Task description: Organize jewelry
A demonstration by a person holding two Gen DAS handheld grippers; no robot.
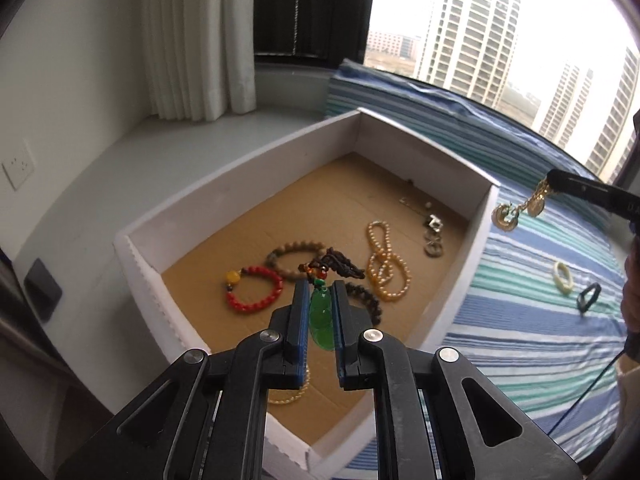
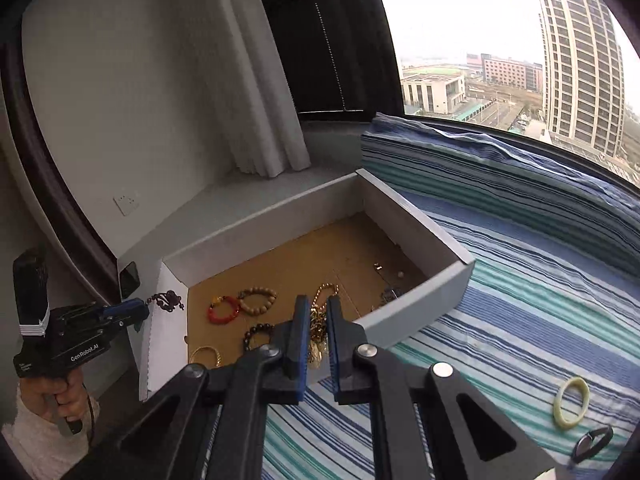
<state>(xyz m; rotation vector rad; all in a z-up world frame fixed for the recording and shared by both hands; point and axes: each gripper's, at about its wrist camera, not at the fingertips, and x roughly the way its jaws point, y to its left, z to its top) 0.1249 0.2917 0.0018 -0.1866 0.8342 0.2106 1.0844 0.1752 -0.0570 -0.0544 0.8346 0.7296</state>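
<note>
My left gripper [image 1: 320, 288] is shut on a green jade pendant [image 1: 322, 318], whose knotted brown cord [image 1: 338, 266] sticks out past the fingertips. It hangs above the white box [image 1: 224, 196] with a cardboard floor. In the right wrist view the left gripper [image 2: 142, 314] is at the box's left wall with the brown cord [image 2: 168, 300] dangling. My right gripper [image 2: 318, 300] is shut on a gold chain necklace [image 2: 318, 334], over the box's near edge. The left wrist view shows the right gripper [image 1: 554, 180] beyond the box's right wall, with the gold chain necklace [image 1: 516, 210] hanging from it.
In the box lie a red bead bracelet [image 1: 254, 290], a wooden bead bracelet [image 1: 294, 254], a pearl strand [image 1: 386, 268], a dark bead bracelet [image 1: 366, 300], a gold bangle [image 2: 206, 356] and silver pieces [image 1: 432, 236]. A pale bangle [image 2: 571, 402] and dark ring [image 2: 592, 444] lie on the striped cloth [image 2: 500, 320].
</note>
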